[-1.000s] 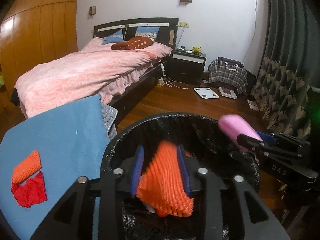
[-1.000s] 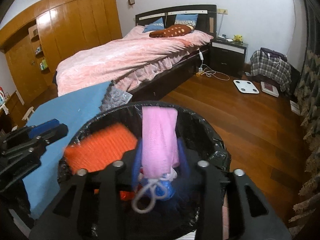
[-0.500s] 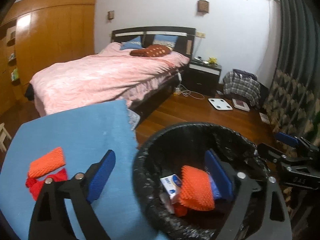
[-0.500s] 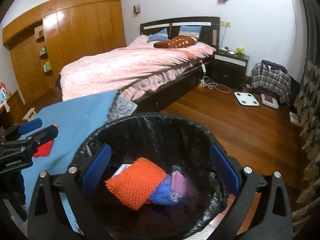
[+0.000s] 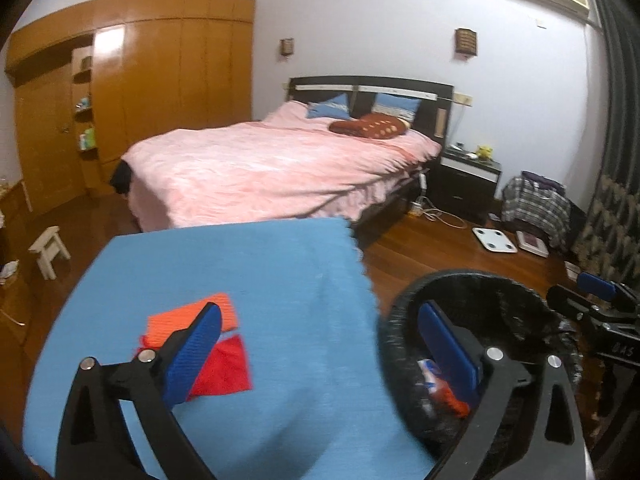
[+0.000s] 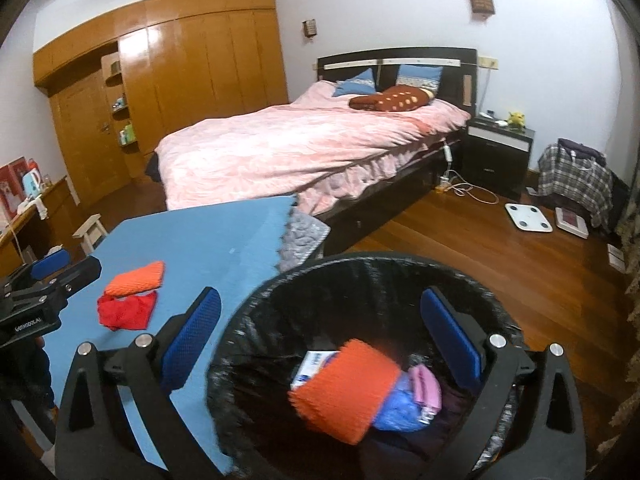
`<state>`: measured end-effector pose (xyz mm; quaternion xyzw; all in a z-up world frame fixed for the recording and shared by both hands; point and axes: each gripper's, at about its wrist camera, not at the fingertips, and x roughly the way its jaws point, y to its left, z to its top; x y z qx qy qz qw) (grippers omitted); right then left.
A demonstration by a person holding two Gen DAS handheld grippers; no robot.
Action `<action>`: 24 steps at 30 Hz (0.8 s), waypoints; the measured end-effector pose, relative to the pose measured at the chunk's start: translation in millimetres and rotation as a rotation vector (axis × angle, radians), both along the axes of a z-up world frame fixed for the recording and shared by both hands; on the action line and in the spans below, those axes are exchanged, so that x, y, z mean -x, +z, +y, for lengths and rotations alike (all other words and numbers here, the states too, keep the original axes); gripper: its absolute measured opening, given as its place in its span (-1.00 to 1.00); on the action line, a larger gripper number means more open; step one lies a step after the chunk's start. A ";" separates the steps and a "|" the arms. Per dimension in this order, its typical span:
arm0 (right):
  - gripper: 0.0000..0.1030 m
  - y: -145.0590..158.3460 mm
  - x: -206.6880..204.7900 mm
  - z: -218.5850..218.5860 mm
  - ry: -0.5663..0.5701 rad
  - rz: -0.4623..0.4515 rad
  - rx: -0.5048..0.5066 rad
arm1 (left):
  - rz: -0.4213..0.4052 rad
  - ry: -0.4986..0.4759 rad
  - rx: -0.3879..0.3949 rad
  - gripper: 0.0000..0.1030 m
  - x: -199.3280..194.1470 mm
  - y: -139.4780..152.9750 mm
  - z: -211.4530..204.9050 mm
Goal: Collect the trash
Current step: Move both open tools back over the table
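Your left claw (image 5: 320,344) was opening, its 2 blue pads spread wide with nothing gripped between them; 1 pad hung over the blue bench (image 5: 288,280) and the other over the black-lined trash bin (image 5: 500,284). Your right claw (image 6: 320,332) stood released as well, empty, its left pad above the bench edge and its right pad over the bin (image 6: 360,268) mouth. Inside the bin lay an orange foam net (image 6: 348,396) on top, touching a white-and-blue carton (image 6: 316,364), a blue crumpled piece (image 6: 396,412) and a pink piece (image 6: 426,390) just beside it. On the bench 2 bits of trash remained: a second orange foam net (image 6: 136,280) and a red wrapper (image 6: 124,312), touching each other, near the left claw (image 6: 52,276) as seen from the right wrist. From the left wrist the same orange net (image 5: 168,320) and red wrapper (image 5: 226,368) sat partly hidden behind the left pad. The right claw (image 5: 592,300) showed at the far edge past the bin. A pink bed (image 6: 304,144) stood behind the bench.
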<state>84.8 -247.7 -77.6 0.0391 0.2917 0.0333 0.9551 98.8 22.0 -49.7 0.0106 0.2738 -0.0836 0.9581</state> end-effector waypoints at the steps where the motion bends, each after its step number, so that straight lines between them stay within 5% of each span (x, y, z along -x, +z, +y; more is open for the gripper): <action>1: 0.89 0.2 -1.8 4.8 0.007 -0.001 0.001 | -0.001 0.015 -0.001 0.88 -0.3 -0.4 6.9; 24: 0.89 -25.0 -57.1 134.3 0.193 0.034 0.021 | 0.081 0.245 -0.031 0.88 -12.7 -50.8 122.7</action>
